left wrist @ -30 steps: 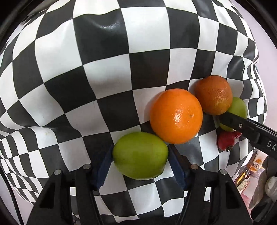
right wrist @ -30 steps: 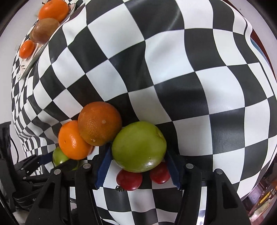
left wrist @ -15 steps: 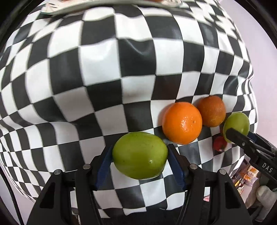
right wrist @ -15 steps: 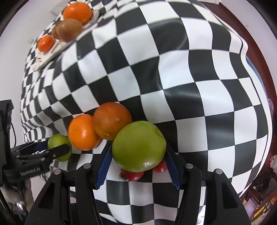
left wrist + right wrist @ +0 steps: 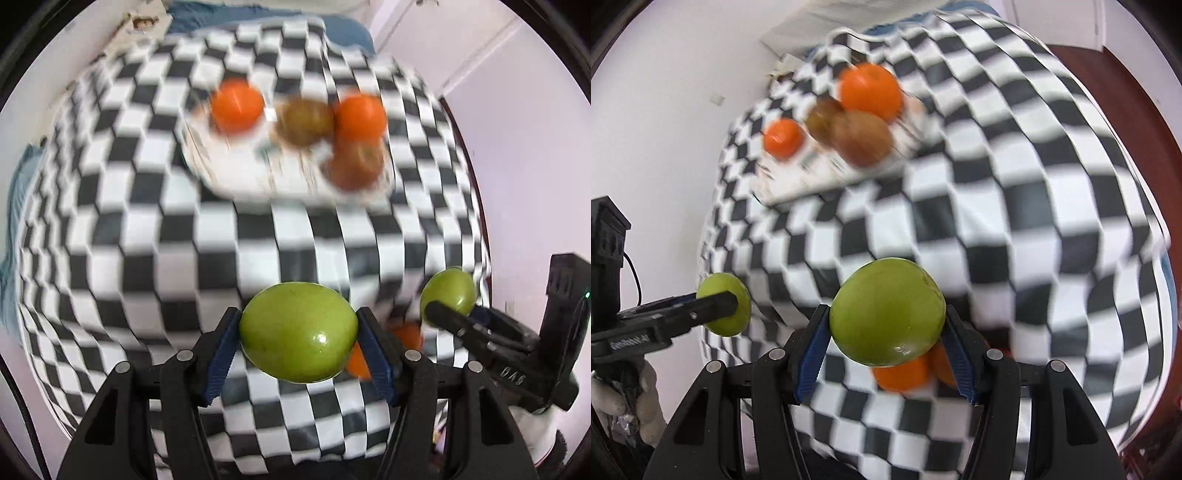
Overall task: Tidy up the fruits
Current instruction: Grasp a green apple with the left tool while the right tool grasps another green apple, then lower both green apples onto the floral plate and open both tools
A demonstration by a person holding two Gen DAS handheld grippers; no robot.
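My left gripper point(image 5: 298, 334) is shut on a green fruit point(image 5: 298, 332) and holds it high above the checkered table. My right gripper point(image 5: 886, 328) is shut on a second green fruit point(image 5: 886, 312), also lifted. Each shows in the other's view: the right-hand fruit point(image 5: 448, 295) at the right, the left-hand fruit point(image 5: 726, 309) at the left. A white plate point(image 5: 236, 177) at the far side of the table holds two oranges point(image 5: 236, 105) and two brownish fruits point(image 5: 303, 122). It also shows, blurred, in the right wrist view point(image 5: 798, 177).
Two oranges point(image 5: 901, 371) lie on the checkered cloth point(image 5: 147, 236) below the grippers, mostly hidden behind the held fruits. White walls stand on the left and right. A dark wooden edge point(image 5: 1137, 110) runs along the table's right side.
Both grippers have risen well above the table with their green fruits and tilted up. The plate with fruit has come into full view. The oranges on the cloth have dropped below the grippers.
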